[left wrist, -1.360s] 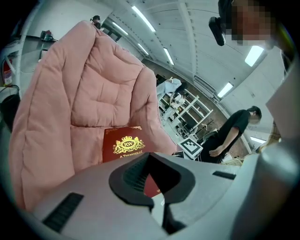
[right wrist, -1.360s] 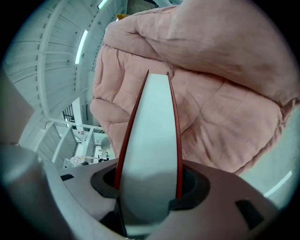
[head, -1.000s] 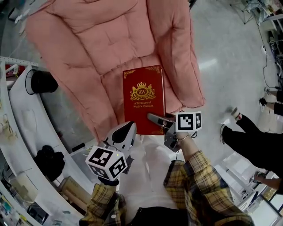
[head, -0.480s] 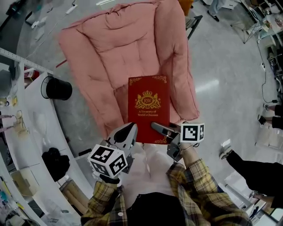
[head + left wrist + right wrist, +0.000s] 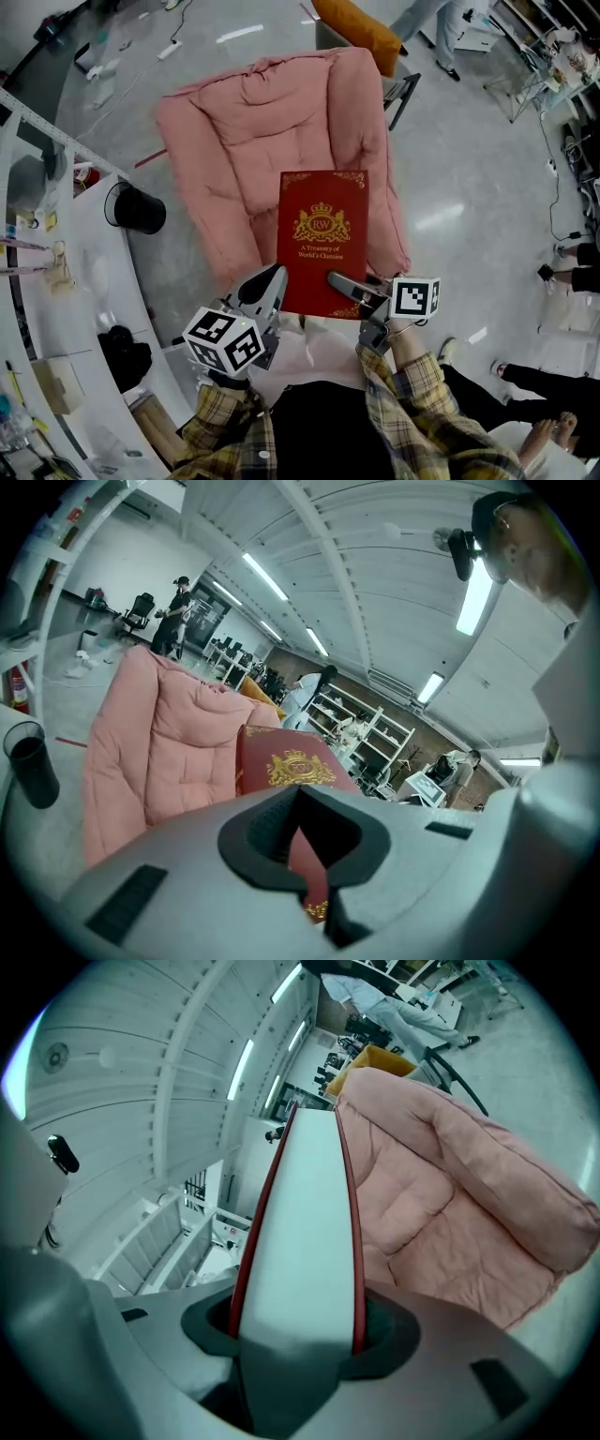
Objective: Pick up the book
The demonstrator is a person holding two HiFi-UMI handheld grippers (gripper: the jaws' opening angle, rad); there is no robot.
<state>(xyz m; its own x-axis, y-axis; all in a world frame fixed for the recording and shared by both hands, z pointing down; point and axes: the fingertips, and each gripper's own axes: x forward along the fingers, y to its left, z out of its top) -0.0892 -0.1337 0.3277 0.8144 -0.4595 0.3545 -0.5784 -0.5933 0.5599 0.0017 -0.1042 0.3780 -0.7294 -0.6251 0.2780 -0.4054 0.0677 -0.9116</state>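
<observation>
A red hardback book [image 5: 322,234] with a gold crest hangs in the air above a pink padded chair [image 5: 253,141]. My right gripper [image 5: 349,289] is shut on the book's lower right corner. In the right gripper view the white page block [image 5: 300,1204] fills the space between the jaws of the right gripper [image 5: 295,1335]. My left gripper [image 5: 270,281] sits at the book's lower left corner. In the left gripper view its jaws stand close together, and a thin red strip of the book [image 5: 281,761] fills the slit of the left gripper [image 5: 307,874].
A black bin [image 5: 136,208] stands on the floor left of the chair, beside a curved white table [image 5: 84,281] with clutter on it. An orange cushion [image 5: 356,28] lies behind the chair. Other people's legs [image 5: 487,394] show at the lower right.
The book and both grippers have risen together. The chair and floor now look smaller and further below. Both grips look unchanged.
</observation>
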